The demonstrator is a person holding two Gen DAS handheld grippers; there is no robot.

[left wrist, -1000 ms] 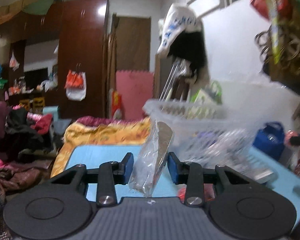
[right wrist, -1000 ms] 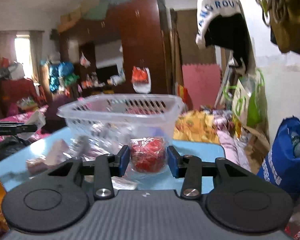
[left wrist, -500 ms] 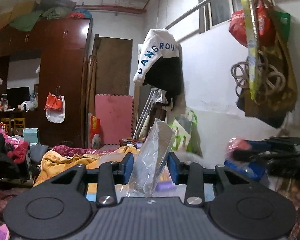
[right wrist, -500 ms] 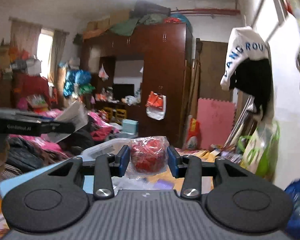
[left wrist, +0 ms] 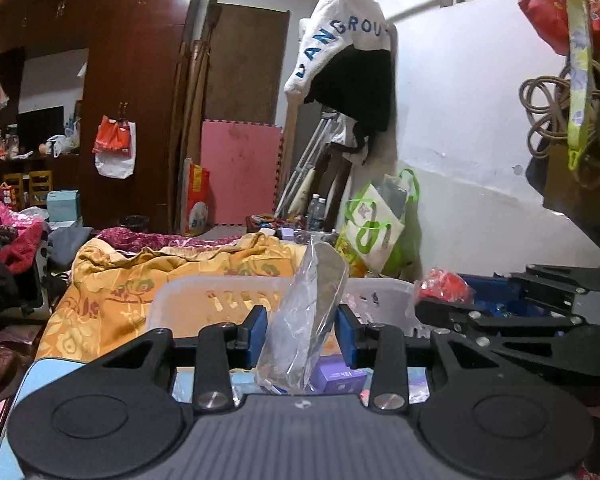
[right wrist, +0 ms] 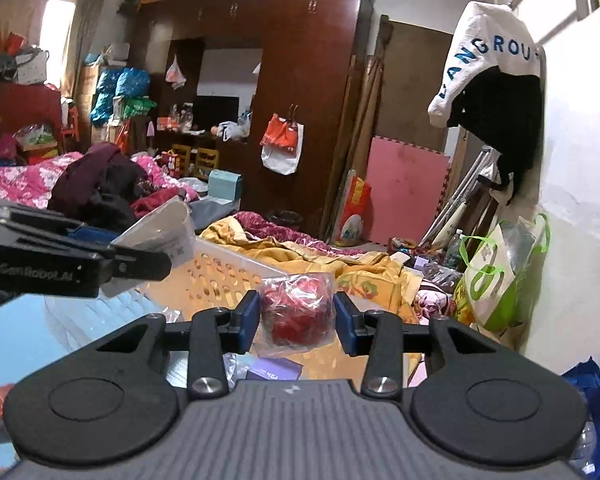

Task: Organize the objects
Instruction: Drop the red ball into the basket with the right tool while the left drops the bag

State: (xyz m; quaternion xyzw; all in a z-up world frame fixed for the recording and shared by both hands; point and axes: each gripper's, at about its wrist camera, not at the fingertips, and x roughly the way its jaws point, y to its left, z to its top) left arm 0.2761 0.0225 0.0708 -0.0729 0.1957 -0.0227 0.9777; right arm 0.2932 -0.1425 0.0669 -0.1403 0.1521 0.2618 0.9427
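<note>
My left gripper (left wrist: 302,330) is shut on a clear plastic packet with a grey card inside (left wrist: 306,320), held upright over the white slotted basket (left wrist: 204,294). My right gripper (right wrist: 296,320) is shut on a clear bag with a red ball-like item (right wrist: 298,312), also above the basket (right wrist: 220,276). The right gripper and its red bag (left wrist: 444,284) show at the right of the left wrist view. The left gripper and its packet (right wrist: 160,232) show at the left of the right wrist view. A purple box (left wrist: 338,374) lies inside the basket.
The basket stands on a light blue table (right wrist: 16,344). Behind it lies a bed with an orange blanket (left wrist: 140,276). A white wall (left wrist: 472,160) with hanging bags is on the right, a green-and-white bag (right wrist: 496,280) at its foot. A dark wardrobe (right wrist: 300,92) stands behind.
Both grippers have come down from higher up, so the basket is back in view just under the held packet and red bag. Both grips are unchanged.
</note>
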